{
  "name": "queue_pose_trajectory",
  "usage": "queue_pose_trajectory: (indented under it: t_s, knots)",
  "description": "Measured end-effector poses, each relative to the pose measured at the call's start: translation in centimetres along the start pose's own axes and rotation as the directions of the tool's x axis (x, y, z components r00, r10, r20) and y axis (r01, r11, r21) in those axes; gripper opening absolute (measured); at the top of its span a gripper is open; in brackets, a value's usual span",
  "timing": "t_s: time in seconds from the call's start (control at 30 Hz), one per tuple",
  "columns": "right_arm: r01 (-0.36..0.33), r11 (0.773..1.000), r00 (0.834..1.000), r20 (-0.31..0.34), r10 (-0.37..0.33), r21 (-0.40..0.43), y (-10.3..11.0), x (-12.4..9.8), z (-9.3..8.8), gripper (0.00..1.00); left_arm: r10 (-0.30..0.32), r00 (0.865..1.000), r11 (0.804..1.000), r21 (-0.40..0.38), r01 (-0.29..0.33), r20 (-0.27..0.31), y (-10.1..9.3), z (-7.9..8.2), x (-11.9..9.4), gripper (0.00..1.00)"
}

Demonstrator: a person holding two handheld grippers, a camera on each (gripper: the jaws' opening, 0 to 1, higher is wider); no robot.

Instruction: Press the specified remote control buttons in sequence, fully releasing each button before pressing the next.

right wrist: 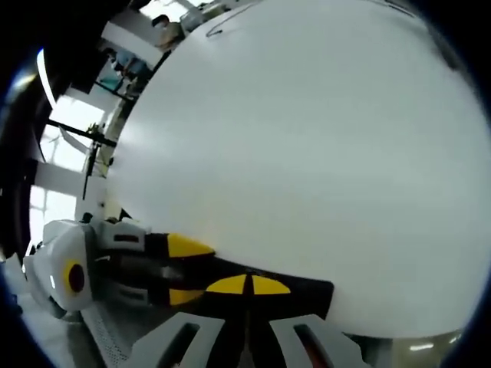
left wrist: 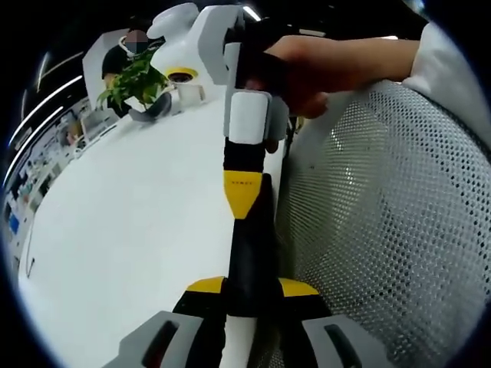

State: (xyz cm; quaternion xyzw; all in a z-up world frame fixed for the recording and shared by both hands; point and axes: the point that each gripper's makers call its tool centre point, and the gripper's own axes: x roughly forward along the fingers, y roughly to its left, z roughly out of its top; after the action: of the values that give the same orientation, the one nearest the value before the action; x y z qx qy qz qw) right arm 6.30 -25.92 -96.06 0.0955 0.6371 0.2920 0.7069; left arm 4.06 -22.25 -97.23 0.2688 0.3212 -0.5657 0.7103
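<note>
My left gripper [left wrist: 253, 287] has its yellow-marked jaws standing apart at the edge of the white table [left wrist: 130, 230]. The black fingers of my right gripper [left wrist: 251, 249] lie between them, pointing straight at the camera. I cannot tell whether the jaws press on those fingers. A hand [left wrist: 322, 65] holds the right gripper's white body. In the right gripper view, my right gripper [right wrist: 249, 280] is shut with its yellow marks meeting, low over the white table [right wrist: 307, 153]. The left gripper [right wrist: 201, 270] comes in from the left, its two jaws either side of a black part.
A white perforated chair back [left wrist: 383, 230] curves along the right, close to both grippers. A green potted plant [left wrist: 134, 80] and small white containers [left wrist: 184, 84] stand at the table's far end, with a person behind them. Shelves [left wrist: 46, 146] line the far left.
</note>
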Motion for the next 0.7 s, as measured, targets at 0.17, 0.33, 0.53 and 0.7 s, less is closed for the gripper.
queue_pose_trajectory:
  t_s: [0.17,0.33,0.53,0.7]
  knots:
    - [-0.004,1.0,1.0,-0.015,0.004,0.012,0.04,0.03,-0.31,0.0,0.005,1.0,1.0,0.005,-0.005,-0.008,0.07,-0.12,-0.03,0.24]
    - [-0.009,1.0,1.0,-0.029,0.009,0.001,0.32,0.2,-0.54,0.0,0.025,1.0,0.999,0.033,-0.024,-0.016,0.44,-0.24,-0.09,0.24]
    - [-0.001,1.0,0.999,-0.035,0.0,-0.016,0.36,0.28,-0.63,0.0,0.031,0.999,0.999,0.028,-0.03,-0.017,0.55,-0.35,-0.12,0.24]
    - [0.001,1.0,1.0,-0.03,-0.002,-0.029,0.39,0.31,-0.56,0.0,0.034,0.999,0.999,0.038,-0.035,0.019,0.51,-0.39,-0.16,0.24]
